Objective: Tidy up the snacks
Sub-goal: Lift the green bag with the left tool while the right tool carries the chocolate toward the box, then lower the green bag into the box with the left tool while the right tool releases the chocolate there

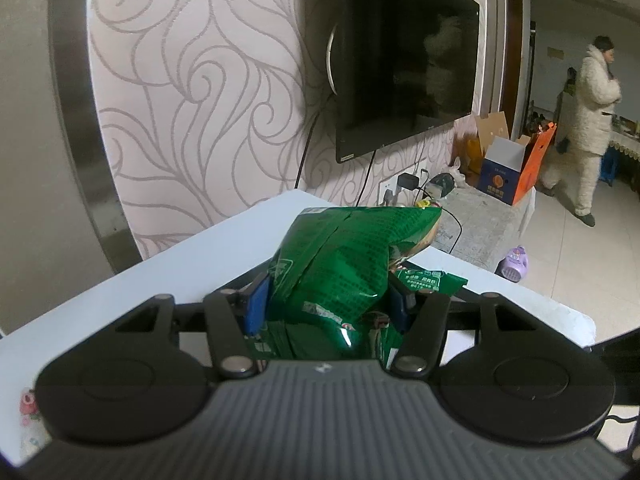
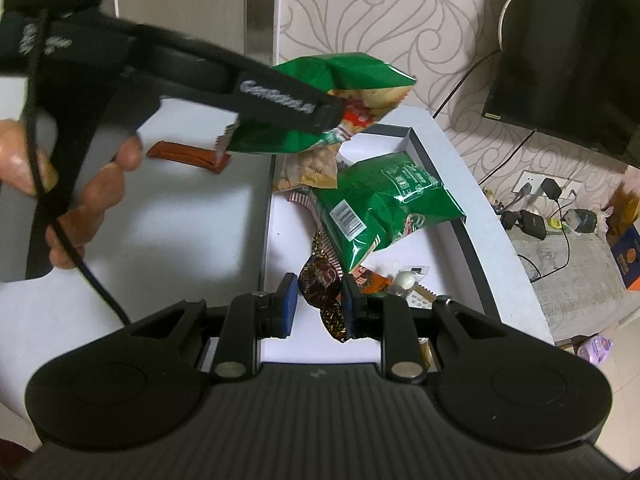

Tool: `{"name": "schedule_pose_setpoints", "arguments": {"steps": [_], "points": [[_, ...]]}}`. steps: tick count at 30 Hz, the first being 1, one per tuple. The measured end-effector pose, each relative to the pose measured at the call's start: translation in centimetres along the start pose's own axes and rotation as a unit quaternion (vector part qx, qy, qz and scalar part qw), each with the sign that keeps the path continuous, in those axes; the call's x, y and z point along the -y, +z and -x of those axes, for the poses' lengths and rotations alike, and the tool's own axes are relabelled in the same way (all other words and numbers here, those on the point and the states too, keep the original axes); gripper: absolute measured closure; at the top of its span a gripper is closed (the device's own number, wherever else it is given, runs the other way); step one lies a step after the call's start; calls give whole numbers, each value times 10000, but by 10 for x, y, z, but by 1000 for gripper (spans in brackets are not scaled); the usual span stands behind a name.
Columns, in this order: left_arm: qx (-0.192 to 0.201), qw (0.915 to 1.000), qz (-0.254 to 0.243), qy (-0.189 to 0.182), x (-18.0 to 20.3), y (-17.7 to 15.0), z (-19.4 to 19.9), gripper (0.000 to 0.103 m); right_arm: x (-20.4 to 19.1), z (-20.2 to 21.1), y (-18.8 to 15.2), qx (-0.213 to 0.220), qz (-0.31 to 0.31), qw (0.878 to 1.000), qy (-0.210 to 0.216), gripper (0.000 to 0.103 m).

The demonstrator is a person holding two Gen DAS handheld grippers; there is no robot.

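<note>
Between my right gripper pads: a brown wrapped candy, pinched almost closed.
My left gripper, half open, clamps a green snack bag above the box, probably to drop both inside.

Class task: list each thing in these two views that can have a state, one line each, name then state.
left gripper: shut on the green snack bag, held off the table.
right gripper: shut on the brown wrapped candy.
second green bag: lying in the tray.
orange bar: lying flat on the table, outside the tray.
television: screen dark.
cardboard box: flaps open.
</note>
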State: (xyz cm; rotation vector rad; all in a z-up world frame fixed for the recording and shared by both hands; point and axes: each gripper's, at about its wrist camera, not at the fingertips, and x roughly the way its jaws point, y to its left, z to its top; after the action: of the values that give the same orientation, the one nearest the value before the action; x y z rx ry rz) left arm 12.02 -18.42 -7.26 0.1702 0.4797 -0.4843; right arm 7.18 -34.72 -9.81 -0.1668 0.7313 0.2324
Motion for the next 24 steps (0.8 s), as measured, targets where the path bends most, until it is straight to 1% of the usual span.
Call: {"name": "schedule_pose_setpoints", "arguments": {"steps": [10,18,24], "points": [[-149,9999,-58,23,8,2,-20,42,4,-2,-2,-60,8,10000,48,76],[-178,9998,-87,63,12,4,-29,42,5,-4,-3,-63,14,10000,75,76],[-198,9994,-276,91,17,1,-34,41,4,-5,-5,-76,30,9999,91,76]]}}
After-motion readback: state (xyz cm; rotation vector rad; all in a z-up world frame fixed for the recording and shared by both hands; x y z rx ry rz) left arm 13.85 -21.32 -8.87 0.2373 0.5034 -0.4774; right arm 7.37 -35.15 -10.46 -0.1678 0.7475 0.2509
